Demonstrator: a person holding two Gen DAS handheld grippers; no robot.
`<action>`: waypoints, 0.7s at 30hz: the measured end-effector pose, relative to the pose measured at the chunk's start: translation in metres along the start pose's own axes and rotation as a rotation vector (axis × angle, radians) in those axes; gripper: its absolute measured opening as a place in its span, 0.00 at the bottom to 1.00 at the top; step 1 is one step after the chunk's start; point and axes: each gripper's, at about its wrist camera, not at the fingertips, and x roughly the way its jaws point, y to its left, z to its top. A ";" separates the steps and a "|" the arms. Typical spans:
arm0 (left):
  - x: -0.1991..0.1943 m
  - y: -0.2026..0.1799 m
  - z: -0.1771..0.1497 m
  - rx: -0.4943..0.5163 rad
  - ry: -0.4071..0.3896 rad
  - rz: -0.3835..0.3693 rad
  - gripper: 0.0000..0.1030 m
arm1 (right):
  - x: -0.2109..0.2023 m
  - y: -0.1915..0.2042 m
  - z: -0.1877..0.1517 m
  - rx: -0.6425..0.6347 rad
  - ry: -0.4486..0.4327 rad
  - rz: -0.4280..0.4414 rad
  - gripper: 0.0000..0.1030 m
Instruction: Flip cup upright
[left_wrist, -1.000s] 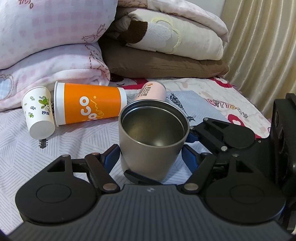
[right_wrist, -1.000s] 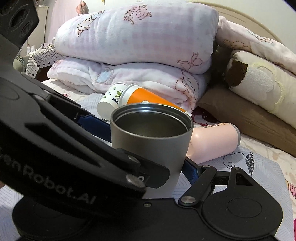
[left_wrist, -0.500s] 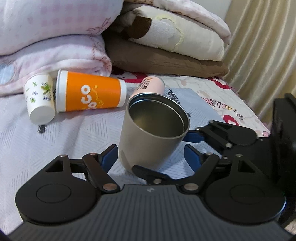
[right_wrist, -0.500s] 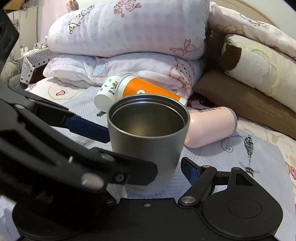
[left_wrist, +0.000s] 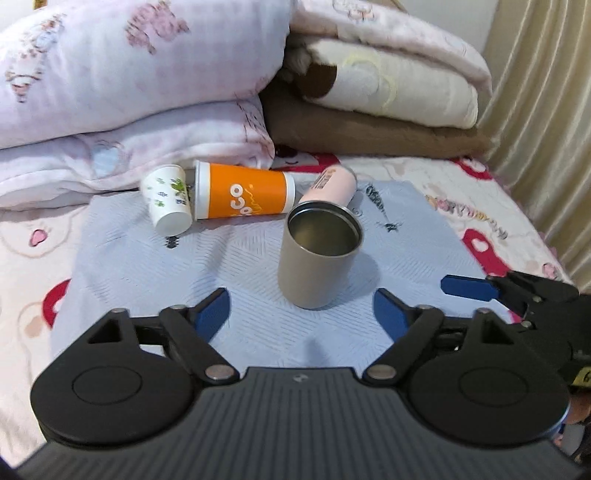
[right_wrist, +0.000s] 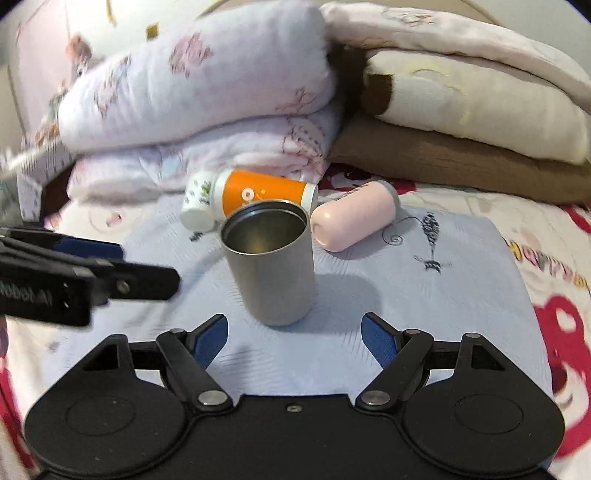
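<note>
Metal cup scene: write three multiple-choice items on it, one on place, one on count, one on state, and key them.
1. Where does the metal cup stand?
A. on the blue cloth
B. on the brown blanket
C. inside the orange cup

2. How many cups lie on their sides behind it?
A. one
B. three
C. five

3. How is the left gripper?
A. shut on the metal cup
B. open, clear of the cup
C. shut on the pink cup

Key: 1 A, its base rests on the cloth; 2 B, the white cup, orange cup and pink cup all lie flat; 3 B, its blue fingers are spread wide, short of the cup, like the right gripper.
</note>
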 end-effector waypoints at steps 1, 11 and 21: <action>-0.011 -0.001 -0.001 -0.010 0.000 -0.004 0.89 | -0.010 0.001 -0.002 0.000 -0.017 -0.006 0.81; -0.105 -0.004 -0.016 -0.114 -0.013 0.220 0.95 | -0.112 0.013 0.006 -0.001 -0.136 -0.035 0.81; -0.148 -0.012 -0.037 -0.115 -0.001 0.254 0.97 | -0.172 0.031 -0.001 0.028 -0.182 -0.076 0.85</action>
